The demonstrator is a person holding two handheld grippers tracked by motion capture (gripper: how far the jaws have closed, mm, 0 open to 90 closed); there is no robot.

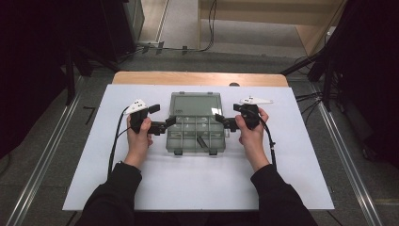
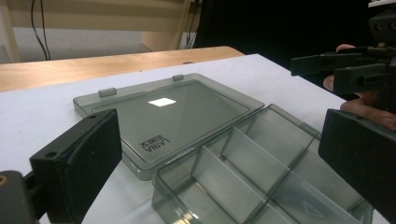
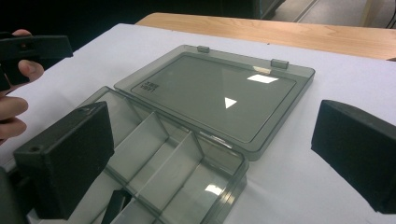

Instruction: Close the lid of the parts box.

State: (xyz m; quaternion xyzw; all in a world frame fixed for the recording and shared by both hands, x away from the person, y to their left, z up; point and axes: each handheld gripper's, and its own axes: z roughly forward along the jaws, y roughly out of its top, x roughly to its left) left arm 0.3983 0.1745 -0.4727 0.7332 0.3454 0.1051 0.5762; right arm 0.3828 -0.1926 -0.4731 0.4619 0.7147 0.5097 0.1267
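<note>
Forearms in dark sleeves come in over the near edge of the table [image 1: 197,188], each hand holding a gripper against one short end of an open organiser box [image 1: 195,134]. The box lies at the middle of the white table top, its long axis running left to right, its divided tray nearer the person and its lid [image 1: 195,104] folded flat toward the far edge. A small dark item [image 1: 202,142] lies in a near compartment of the tray.

The left gripper [image 1: 170,122] points inward at the tray's left end, and the right gripper [image 1: 220,118] points inward at its right end, so each hand is equally near. Both sets of jaws stand wide apart and hold nothing; in each gripper view the tray's end wall lies between and just beyond the two pads.

White table top lies open on both sides of the box and in front of it, with a wooden strip [image 1: 200,78] along the far edge.
</note>
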